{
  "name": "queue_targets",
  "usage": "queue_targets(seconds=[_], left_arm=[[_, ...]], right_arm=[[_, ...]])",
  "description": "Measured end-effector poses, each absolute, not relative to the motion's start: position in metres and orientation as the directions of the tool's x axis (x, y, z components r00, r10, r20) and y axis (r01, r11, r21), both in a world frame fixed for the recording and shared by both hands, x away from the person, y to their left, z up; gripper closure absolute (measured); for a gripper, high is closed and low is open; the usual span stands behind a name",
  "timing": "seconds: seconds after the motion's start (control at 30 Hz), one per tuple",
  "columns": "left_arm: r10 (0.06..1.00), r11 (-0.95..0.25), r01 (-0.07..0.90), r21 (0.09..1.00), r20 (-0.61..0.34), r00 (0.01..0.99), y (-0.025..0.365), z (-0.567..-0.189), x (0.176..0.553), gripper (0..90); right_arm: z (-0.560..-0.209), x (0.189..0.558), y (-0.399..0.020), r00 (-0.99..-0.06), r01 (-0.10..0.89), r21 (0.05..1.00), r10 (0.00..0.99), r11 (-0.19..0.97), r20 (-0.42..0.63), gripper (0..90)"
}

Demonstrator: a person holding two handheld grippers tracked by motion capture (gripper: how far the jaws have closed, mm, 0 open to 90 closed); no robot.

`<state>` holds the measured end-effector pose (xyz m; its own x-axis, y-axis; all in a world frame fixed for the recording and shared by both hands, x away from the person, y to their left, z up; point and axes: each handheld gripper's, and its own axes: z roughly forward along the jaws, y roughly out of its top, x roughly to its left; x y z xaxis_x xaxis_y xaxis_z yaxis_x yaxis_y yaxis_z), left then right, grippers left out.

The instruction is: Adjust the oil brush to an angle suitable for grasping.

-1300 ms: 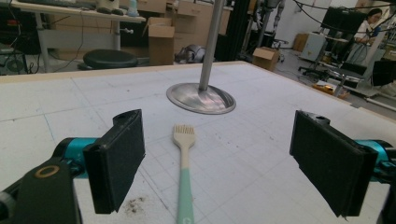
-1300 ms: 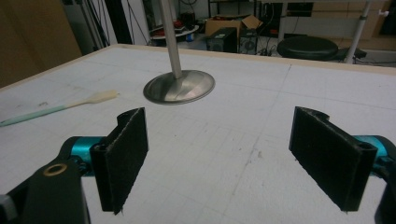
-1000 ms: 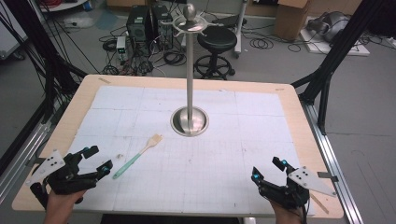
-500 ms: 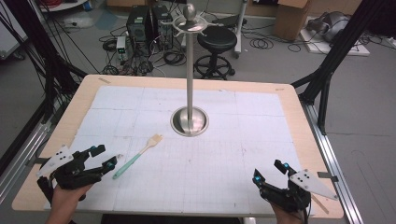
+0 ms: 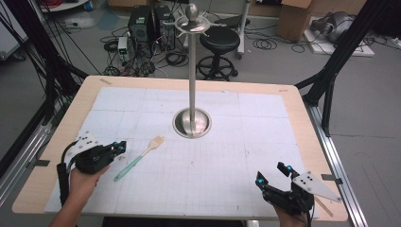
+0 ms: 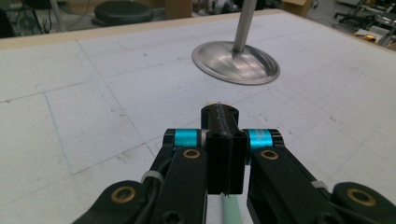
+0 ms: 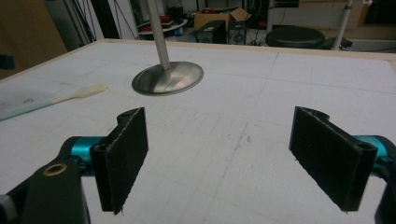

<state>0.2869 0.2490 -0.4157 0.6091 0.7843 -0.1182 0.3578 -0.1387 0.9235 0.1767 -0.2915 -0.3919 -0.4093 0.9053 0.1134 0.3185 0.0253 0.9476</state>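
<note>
The left gripper [image 5: 118, 147] has travelled across the table [image 5: 61, 124] toward the brush [image 5: 138, 158], and its jaws have just been closing; in the left gripper view they are pressed together, with the green handle running beneath them and no visible gap. The brush lies flat on the mat, bristles toward the stand [image 5: 192, 124], so whether the handle is pinched cannot be confirmed. The right gripper [image 5: 273, 173] rests near the table's front edge, jaws spread and empty.
</note>
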Motion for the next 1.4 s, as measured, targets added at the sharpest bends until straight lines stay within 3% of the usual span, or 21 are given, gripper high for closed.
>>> queue_targets(seconds=[0.27, 0.63, 1.2, 1.4], left_arm=[[0.823, -0.150, 0.450, 0.880, -0.141, 0.550, 0.234, -0.430, 0.313, 89.4], [0.812, -0.260, 0.518, 0.815, -0.105, 0.573, 0.209, -0.442, 0.331, 89.5], [0.772, -0.312, 0.520, 0.795, -0.107, 0.626, 0.197, -0.446, 0.329, 89.4], [0.753, -0.407, 0.516, 0.754, -0.043, 0.657, 0.188, -0.442, 0.343, 89.5]], right_arm=[[-0.391, 0.177, -0.292, -0.414, 0.321, 0.947, 0.903, 0.028, 0.114, 18.6], [-0.391, 0.177, -0.291, -0.420, 0.322, 0.946, 0.901, 0.032, 0.113, 18.6], [-0.392, 0.178, -0.291, -0.422, 0.326, 0.945, 0.900, 0.038, 0.110, 18.6], [-0.392, 0.178, -0.291, -0.423, 0.328, 0.944, 0.900, 0.040, 0.109, 18.6]])
